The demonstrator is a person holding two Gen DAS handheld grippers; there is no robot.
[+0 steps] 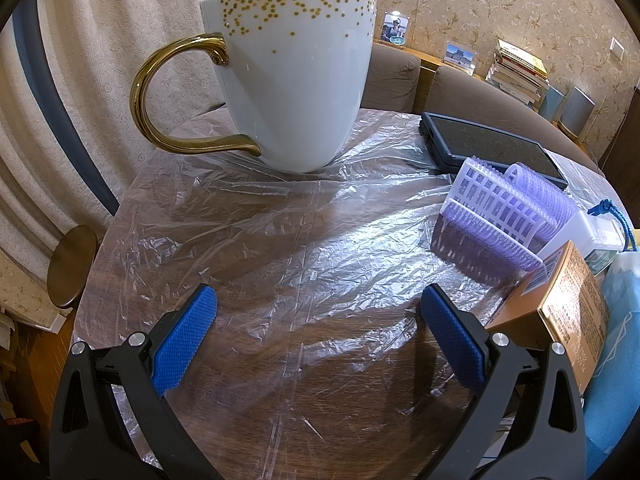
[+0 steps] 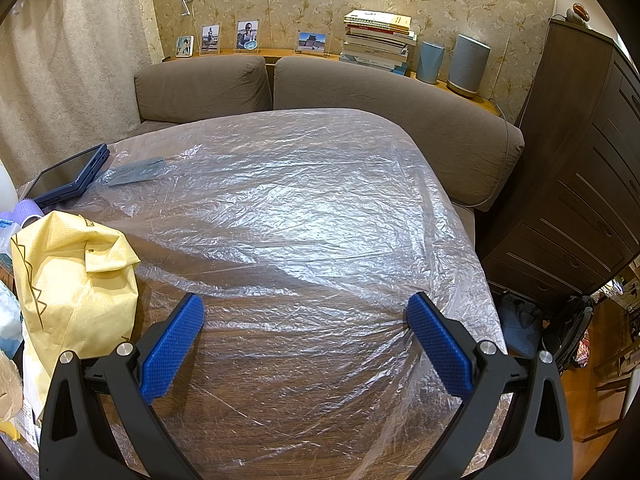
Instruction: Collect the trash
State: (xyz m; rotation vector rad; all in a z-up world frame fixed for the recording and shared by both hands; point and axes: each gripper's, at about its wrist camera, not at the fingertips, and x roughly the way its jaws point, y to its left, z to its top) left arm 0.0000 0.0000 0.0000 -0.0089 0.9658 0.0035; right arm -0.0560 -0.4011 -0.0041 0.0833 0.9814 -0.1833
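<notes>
Tongs (image 1: pixel 318 340) (image 2: pixel 306 346) spread, bare sheeted table (image 2: pixel 304 208), mug (image 1: pixel 296 76) ahead

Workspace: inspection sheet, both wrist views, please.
Surface: wooden table under crinkled clear plastic sheet.
Job's things: yellow crumpled bag at table's left edge; orange box; no bin seen.
Clutter: white gold-dotted mug, dark tablet, purple hair rollers.
Grippers: left tongs open, empty; right tongs open, empty.
Cables: blue cord.
Surroundings: brown sofa, book stack, dark cabinet.
</notes>
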